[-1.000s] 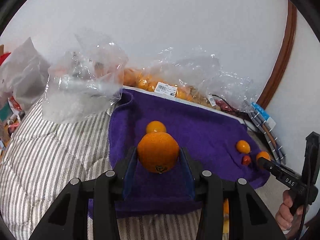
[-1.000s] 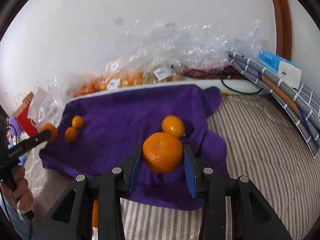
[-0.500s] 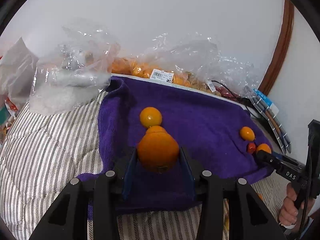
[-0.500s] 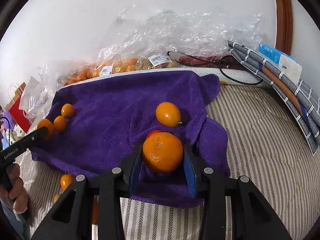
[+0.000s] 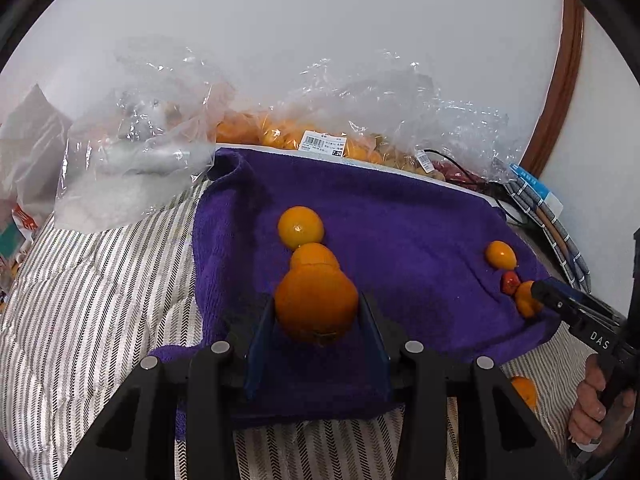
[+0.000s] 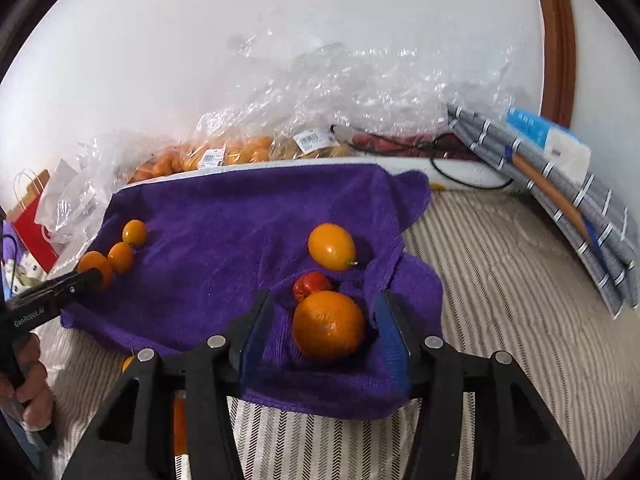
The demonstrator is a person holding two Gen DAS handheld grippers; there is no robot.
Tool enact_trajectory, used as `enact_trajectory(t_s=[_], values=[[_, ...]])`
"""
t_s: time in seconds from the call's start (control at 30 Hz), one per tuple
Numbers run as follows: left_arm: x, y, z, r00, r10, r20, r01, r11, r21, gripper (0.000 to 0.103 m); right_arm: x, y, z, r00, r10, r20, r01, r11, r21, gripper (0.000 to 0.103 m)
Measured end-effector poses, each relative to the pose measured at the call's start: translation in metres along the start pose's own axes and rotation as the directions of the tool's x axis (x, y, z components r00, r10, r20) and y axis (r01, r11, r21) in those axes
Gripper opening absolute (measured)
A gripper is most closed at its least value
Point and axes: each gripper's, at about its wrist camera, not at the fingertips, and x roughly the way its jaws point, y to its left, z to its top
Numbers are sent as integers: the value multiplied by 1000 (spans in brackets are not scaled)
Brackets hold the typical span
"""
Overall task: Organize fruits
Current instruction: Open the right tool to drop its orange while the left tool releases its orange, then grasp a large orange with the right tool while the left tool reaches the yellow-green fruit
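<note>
My left gripper point(image 5: 316, 316) is shut on an orange point(image 5: 316, 306) low over the near left part of the purple towel point(image 5: 400, 220). Two smaller oranges point(image 5: 301, 227) lie in a row just beyond it. My right gripper point(image 6: 326, 330) is open, its jaws standing apart on either side of an orange point(image 6: 329, 325) that rests on the towel point(image 6: 224, 232). A small red fruit point(image 6: 311, 285) and a yellow-orange fruit point(image 6: 332, 246) lie beyond it. The left gripper also shows in the right wrist view point(image 6: 86, 276), at the towel's left edge.
Clear plastic bags of oranges point(image 5: 280, 136) line the wall behind the towel. A crumpled clear bag point(image 5: 132, 168) lies at the left. Folded striped cloth and a blue box point(image 6: 560, 184) lean at the right. Loose oranges point(image 5: 522, 390) lie on the striped bedding point(image 5: 80, 320).
My right gripper has opened and its orange now rests on the towel beside the red fruit. My left gripper has come lower and nearer the two oranges, still holding its orange.
</note>
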Motion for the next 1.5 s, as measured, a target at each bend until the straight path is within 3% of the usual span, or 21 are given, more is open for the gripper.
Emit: enact_trajectory(t_s=[0.47,0.77,1.0,1.43,1.5], values=[[2,-3,2,1000,6,-7,-6,1000,17,42,-14,17,-6,997,1,72,3,999,-53,52],[-7,1,3,999,-31,10,31,1000,-1,52,-41,41,-23,999,27,17,-26,999,-42,52],[-26,9,4,997,-28,77,29,1000,-12,59,-52,64,-45,989,131,-71,-131,991,2,52],[-33,24,8,995,-37,89,43,997,-66,59,-21,90,-59,981,87,-175,-94,995,-36,52],[-33,23,8,995,-43,89,49,997,-64,59,-17,89,-60,979,91,-185,-97,995,-24,46]])
